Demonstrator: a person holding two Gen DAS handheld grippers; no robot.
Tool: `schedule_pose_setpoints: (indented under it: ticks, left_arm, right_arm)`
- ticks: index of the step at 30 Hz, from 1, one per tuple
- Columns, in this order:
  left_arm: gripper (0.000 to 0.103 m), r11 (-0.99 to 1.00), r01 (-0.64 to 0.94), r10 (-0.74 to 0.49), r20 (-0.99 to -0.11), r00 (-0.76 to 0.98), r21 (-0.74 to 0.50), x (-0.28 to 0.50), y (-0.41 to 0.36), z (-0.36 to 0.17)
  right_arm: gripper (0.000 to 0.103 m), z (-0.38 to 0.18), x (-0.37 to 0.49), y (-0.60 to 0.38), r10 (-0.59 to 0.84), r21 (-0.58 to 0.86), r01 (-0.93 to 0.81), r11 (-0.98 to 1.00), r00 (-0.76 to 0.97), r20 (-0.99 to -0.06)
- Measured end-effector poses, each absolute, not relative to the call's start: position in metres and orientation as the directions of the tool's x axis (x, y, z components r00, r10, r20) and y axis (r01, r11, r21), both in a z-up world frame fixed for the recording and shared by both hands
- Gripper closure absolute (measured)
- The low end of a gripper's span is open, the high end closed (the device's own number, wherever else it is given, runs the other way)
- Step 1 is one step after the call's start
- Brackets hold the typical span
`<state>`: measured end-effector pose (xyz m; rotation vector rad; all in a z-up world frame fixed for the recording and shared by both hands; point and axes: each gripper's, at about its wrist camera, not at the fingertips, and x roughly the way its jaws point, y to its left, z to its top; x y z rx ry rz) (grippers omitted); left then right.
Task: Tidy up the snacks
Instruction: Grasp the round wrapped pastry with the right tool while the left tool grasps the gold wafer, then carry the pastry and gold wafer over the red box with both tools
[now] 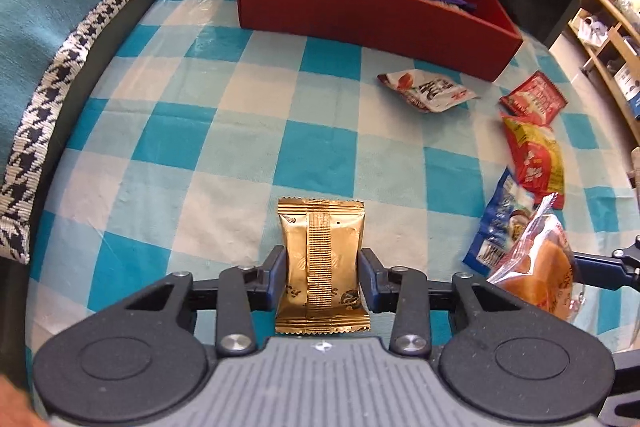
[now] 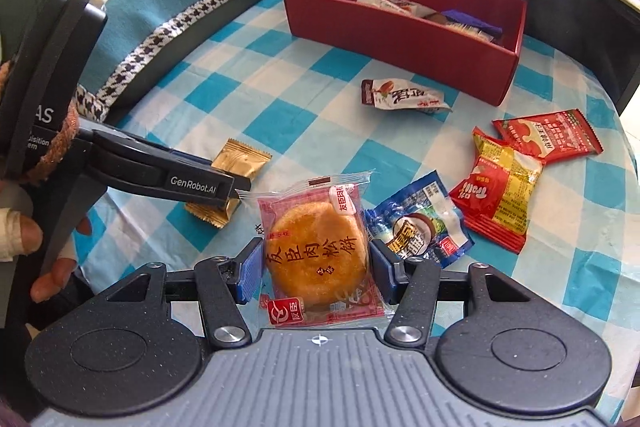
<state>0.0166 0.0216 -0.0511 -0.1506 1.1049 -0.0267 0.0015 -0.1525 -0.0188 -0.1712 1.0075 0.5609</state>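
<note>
Claw pads of our left claw (image 1: 323,277) press the sides of the gold packet (image 1: 322,267), its long axis running away from us toward the red box (image 1: 372,23). Our right claw (image 2: 316,265) grips the wrapped round cake (image 2: 318,247) likewise. Both snacks sit low over the checked bench (image 1: 200,131); the box lies well ahead, beyond the loose packets, roughly equally far from either hand.
</note>
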Motion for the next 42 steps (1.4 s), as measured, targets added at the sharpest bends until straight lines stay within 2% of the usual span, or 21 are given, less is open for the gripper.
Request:
schedule_pose_setpoints:
  ticks: [16,30,42]
  left_arm:
    - [0.033,0.974,0.009,-0.195,-0.818,0.541,-0.226,0.032,0.011,-0.006]
    - [0.033,0.962,0.062,-0.249,-0.759,0.602,-0.267,0.083,0.005,0.026]
    - [0.033,0.965,0.069,-0.241,-0.744,0.624,-0.255,0.132,0.001,0.033]
  right_arm:
    - [0.04,0.007,0.028,-0.172,0.388,0.157,-0.45,0.879,0.484,-0.784]
    - [0.04,0.023,0.082,-0.193,0.512,0.363,-0.373,0.854,0.475,-0.716]
    - [0.04,0.031,0.13,-0.187,0.49,0.332,-0.374,0.866,0.509,-0.708]
